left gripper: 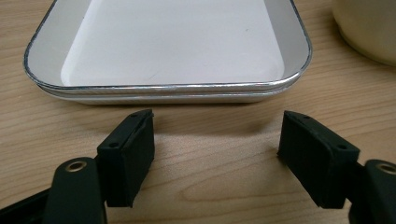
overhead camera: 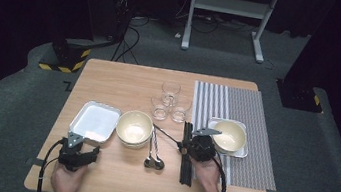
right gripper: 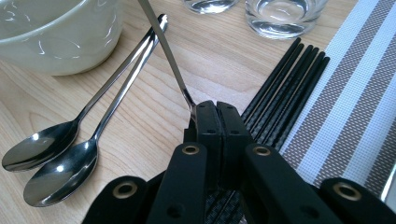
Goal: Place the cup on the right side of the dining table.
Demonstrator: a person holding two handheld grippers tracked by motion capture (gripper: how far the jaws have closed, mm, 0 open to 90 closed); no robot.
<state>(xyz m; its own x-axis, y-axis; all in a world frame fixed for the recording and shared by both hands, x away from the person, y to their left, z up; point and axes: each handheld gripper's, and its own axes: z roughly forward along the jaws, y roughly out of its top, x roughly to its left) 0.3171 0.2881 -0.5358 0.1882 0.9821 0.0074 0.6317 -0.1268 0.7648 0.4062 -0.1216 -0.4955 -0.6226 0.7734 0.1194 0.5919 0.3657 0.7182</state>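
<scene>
We see the right gripper [right gripper: 216, 114] clamped on the end of a spoon [right gripper: 164, 51], whose handle slants up over the table [overhead camera: 125, 77], crossing the two spoons [right gripper: 70, 149] lying beside the bowl [right gripper: 56, 32], with the chopsticks [right gripper: 285, 88] just beside the jaws. The left gripper [left gripper: 217, 154] rests with its jaws wide apart (nothing between them) just short of the tray [left gripper: 168, 42].
</scene>
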